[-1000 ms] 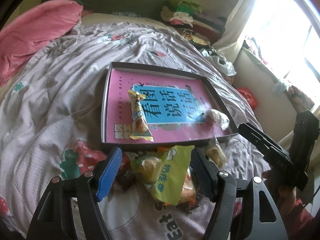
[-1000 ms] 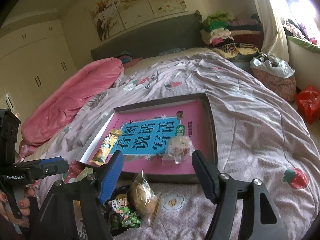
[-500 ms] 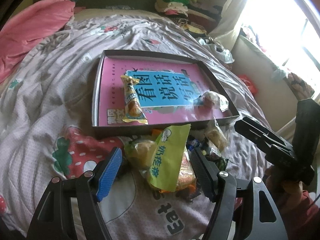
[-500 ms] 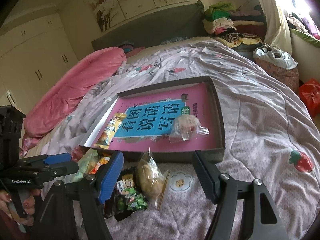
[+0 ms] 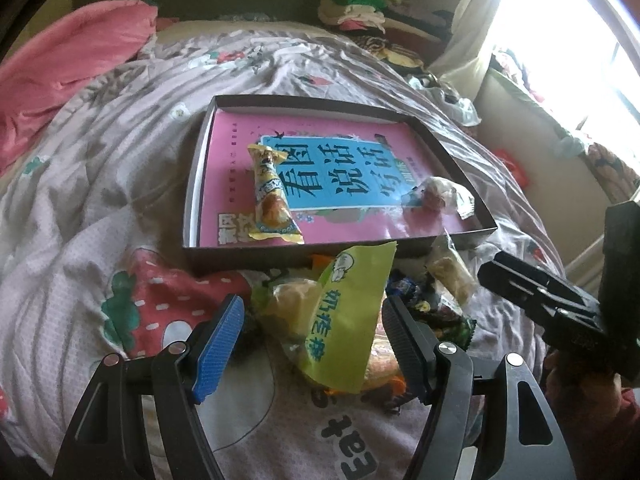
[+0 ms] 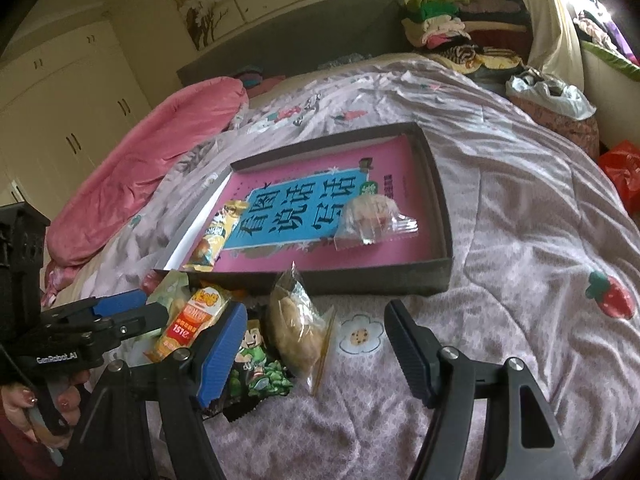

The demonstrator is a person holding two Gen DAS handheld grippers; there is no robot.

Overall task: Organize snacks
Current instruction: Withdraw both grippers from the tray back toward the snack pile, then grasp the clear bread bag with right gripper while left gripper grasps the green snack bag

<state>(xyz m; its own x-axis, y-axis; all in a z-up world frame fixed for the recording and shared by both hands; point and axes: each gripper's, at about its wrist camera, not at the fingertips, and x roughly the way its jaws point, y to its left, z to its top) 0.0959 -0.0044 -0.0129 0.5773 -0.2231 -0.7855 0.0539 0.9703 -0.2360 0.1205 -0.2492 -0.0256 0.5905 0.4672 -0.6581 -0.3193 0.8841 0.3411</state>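
A dark shallow box [image 5: 191, 216] lies on the bed with a pink and blue book inside. On the book rest a yellow snack stick [image 5: 270, 196] and a clear-wrapped pastry [image 5: 438, 196]. In front of the box is a heap of loose snacks. My left gripper [image 5: 312, 340] is open over the heap, with a yellow-green packet [image 5: 344, 312] lying between its fingers, untouched. My right gripper [image 6: 316, 344] is open too, just above a clear bag of pastry [image 6: 296, 324] and a green cartoon packet [image 6: 260, 368]. An orange packet [image 6: 196, 320] lies beside its blue finger.
The quilt [image 6: 520, 240] is soft and creased. A pink duvet [image 6: 160, 160] is bunched at the far left. Folded clothes [image 6: 436, 20] are stacked at the headboard. Bags [image 6: 548, 92] stand on the right by the window. A person's hand [image 6: 24, 408] holds the left gripper.
The right gripper has tipped downward, so the box and the snack heap sit higher in its view and the heap is closer between its fingers. The left gripper has hardly moved.
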